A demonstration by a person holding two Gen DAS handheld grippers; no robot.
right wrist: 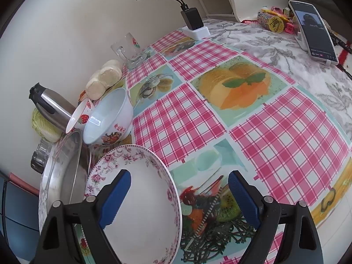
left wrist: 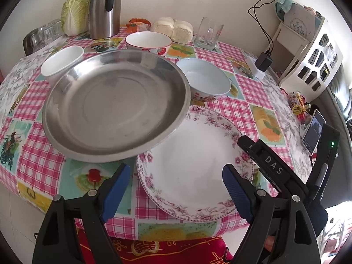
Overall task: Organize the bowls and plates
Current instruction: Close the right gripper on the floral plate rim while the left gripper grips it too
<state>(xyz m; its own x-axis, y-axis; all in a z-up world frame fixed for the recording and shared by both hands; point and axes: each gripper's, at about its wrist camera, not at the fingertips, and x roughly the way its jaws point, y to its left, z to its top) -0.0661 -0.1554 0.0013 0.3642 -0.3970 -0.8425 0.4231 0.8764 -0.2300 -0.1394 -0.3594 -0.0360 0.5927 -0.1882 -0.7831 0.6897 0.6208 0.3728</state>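
A white plate with a pink floral rim (left wrist: 193, 165) lies near the table's front edge. A big steel dish (left wrist: 114, 107) sits to its left, its rim overlapping the plate's far-left edge. Behind them stand a white bowl (left wrist: 62, 62), a strawberry-print bowl (left wrist: 148, 43) and a light blue bowl (left wrist: 206, 79). My left gripper (left wrist: 176, 187) is open above the plate's near side, one finger over the cloth, the other over the plate. My right gripper (right wrist: 178, 193) is open across the floral plate's (right wrist: 140, 198) right rim, touching nothing. One of its black fingers (left wrist: 259, 154) shows at the plate's right edge.
Along the wall stand a steel thermos (left wrist: 104, 6), a cabbage (left wrist: 74, 12), buns (left wrist: 173, 28), a glass mug (left wrist: 208, 33) and several glasses (left wrist: 41, 35). A charger (left wrist: 264, 61), a white rack (left wrist: 308, 59) and a propped phone (left wrist: 313, 132) are at the right. Checked cloth (right wrist: 286, 136) lies right of the plate.
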